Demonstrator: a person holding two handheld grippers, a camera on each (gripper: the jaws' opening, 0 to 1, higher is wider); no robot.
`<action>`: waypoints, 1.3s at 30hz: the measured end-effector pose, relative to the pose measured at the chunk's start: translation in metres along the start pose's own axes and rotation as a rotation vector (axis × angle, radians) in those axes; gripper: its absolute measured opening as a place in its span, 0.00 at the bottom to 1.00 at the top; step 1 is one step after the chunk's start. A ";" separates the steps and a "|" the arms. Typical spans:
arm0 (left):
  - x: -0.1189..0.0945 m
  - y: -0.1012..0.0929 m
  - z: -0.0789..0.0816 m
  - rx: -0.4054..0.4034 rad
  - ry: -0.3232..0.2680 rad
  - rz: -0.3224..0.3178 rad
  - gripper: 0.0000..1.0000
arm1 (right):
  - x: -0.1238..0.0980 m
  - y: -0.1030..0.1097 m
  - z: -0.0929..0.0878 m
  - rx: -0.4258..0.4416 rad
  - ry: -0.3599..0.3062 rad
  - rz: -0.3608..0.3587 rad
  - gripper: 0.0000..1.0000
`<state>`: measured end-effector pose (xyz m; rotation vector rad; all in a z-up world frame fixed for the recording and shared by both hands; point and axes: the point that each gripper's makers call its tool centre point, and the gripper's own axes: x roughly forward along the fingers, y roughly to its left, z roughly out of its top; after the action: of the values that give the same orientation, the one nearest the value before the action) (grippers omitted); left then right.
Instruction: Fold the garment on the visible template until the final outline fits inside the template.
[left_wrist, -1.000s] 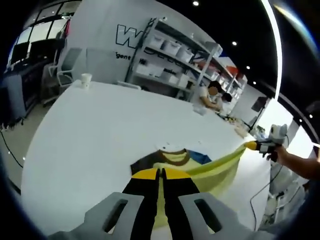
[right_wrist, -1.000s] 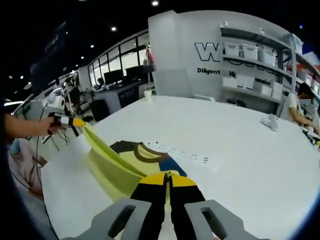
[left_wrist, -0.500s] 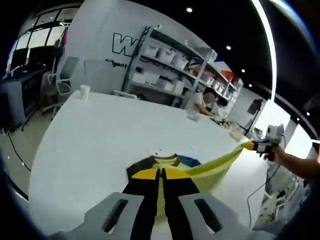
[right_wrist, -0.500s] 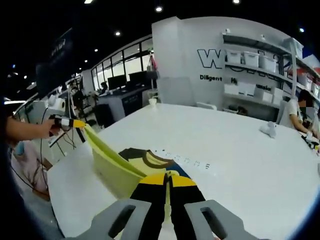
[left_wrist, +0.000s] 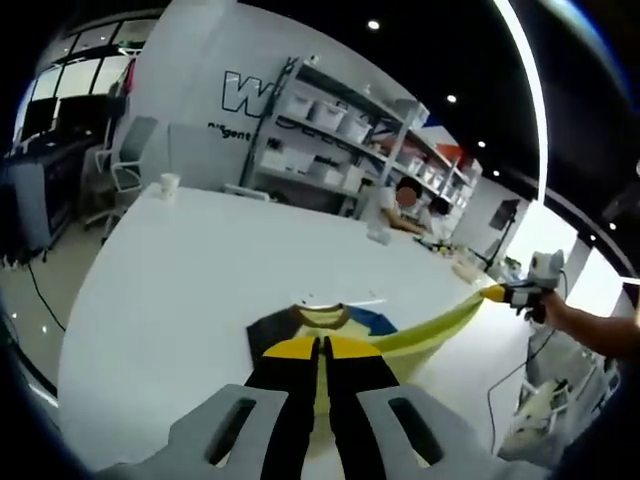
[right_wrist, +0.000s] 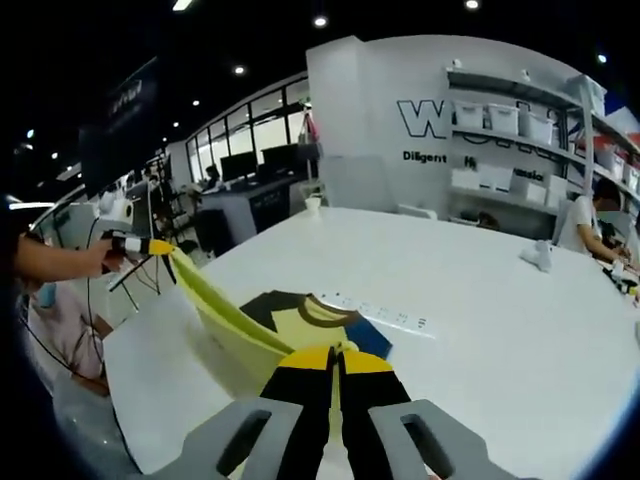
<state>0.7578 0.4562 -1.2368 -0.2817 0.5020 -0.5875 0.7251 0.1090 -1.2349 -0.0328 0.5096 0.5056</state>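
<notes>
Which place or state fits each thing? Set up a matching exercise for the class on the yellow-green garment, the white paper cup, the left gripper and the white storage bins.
Things:
1. yellow-green garment
2. white paper cup
3. left gripper
4. white storage bins

Places or states:
A. on the wall shelves
B. stretched between the two grippers above the white table
C. standing at the table's far edge
D. jaws shut on the cloth

Pairs: 1-B, 2-C, 3-D, 4-A

In the left gripper view the garment lay on the worktop, at 12 o'clock from the left tool. The right tool sat at 3 o'clock, a cup at 10, shelves behind.
</notes>
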 end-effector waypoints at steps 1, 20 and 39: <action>0.001 0.001 0.001 -0.006 -0.004 -0.001 0.03 | 0.002 -0.001 0.002 -0.003 0.001 0.001 0.00; 0.074 0.046 0.005 -0.172 0.001 0.017 0.03 | 0.076 -0.047 -0.006 0.024 0.085 -0.025 0.00; 0.130 0.080 -0.013 -0.138 0.062 0.078 0.03 | 0.132 -0.077 -0.034 0.013 0.164 -0.054 0.00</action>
<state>0.8805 0.4425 -1.3272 -0.3746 0.6121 -0.4875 0.8458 0.0963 -1.3345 -0.0757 0.6707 0.4484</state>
